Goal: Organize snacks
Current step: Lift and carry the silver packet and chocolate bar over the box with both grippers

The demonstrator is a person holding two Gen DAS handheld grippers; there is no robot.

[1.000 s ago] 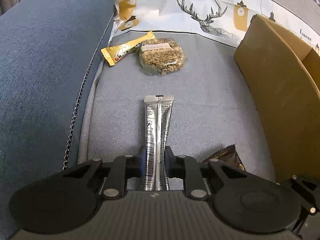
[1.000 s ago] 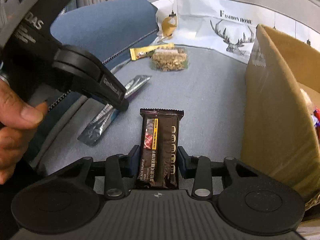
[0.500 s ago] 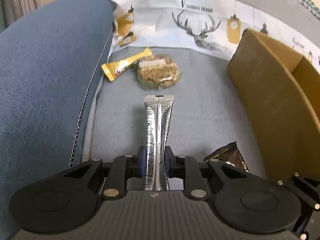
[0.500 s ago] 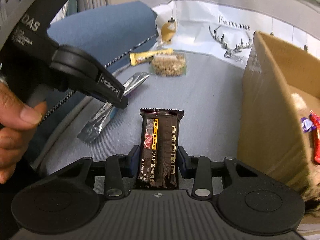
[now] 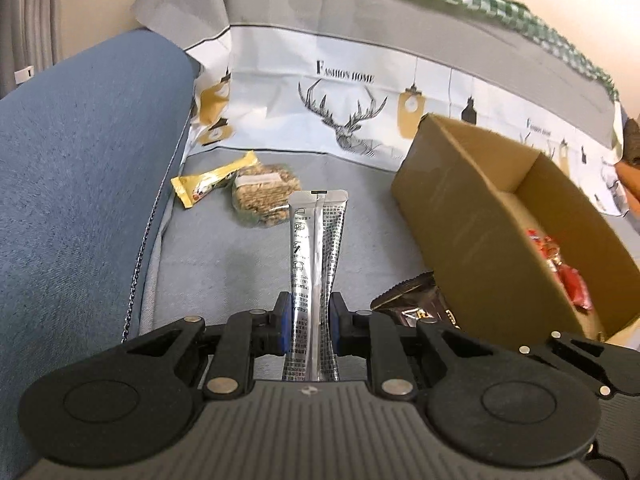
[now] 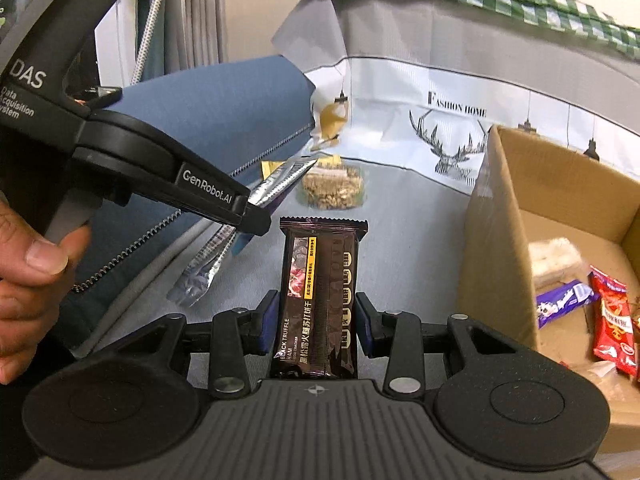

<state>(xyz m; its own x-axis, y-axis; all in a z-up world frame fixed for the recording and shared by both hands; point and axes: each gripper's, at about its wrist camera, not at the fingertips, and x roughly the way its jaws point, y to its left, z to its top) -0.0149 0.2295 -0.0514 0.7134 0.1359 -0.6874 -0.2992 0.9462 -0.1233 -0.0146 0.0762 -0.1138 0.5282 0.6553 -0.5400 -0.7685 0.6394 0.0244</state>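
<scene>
On my left gripper the jaws are nearly closed, the blue pads pinching a silver sachet near its lower end, so that it stands up and away from me, clear of the grey seat. From the right wrist camera I see that same gripper side on, a hand wrapped round its handle and the sachet hanging slantwise from its tip. My right gripper is partly open but gripping: its pads press both long edges of a dark cracker pack, printed Black Truffle Ham, which sticks out forward above the seat. A corner of that pack also shows in the left view, low down against the box. The cardboard box sits open on the right of the seat, and inside it I can make out red packets, a purple wrapper and a pale block. Two snacks lie on the seat at the back, just in front of the deer-print cloth: a yellow bar and a clear bag of oat cakes, touching each other, well apart from the box. A blue cushion with a zip edge lies along the left side of the seat.
</scene>
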